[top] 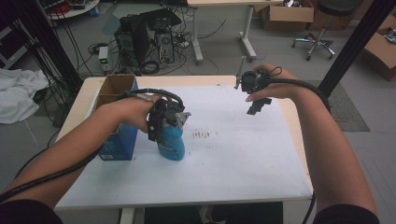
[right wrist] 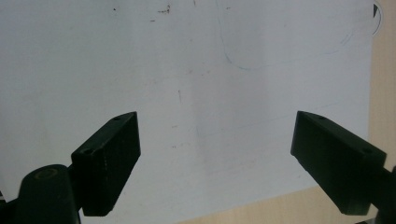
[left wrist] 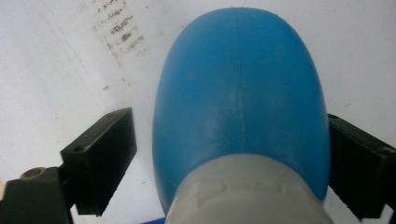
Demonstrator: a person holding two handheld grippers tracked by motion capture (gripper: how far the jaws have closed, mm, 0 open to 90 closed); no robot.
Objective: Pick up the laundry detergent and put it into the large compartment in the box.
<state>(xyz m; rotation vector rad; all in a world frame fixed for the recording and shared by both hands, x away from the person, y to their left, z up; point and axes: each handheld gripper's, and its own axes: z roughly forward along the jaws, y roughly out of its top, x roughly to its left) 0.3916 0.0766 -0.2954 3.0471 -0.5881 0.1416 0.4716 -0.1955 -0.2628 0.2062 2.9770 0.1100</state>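
Left gripper [left wrist: 229, 163] straddling blue bottle [left wrist: 238, 102], gap at one pad, right gripper [right wrist: 215, 154] wide

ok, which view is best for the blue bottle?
The left gripper view: the blue bottle looms large between the jaws, its grey cap nearest. The high view shows it small, partly behind the left gripper. The right gripper view faces white table sheet.

A white sheet [top: 233, 154] covers the table [top: 292, 116]; an open cardboard box [top: 113, 86] stands at its left, seemingly empty.
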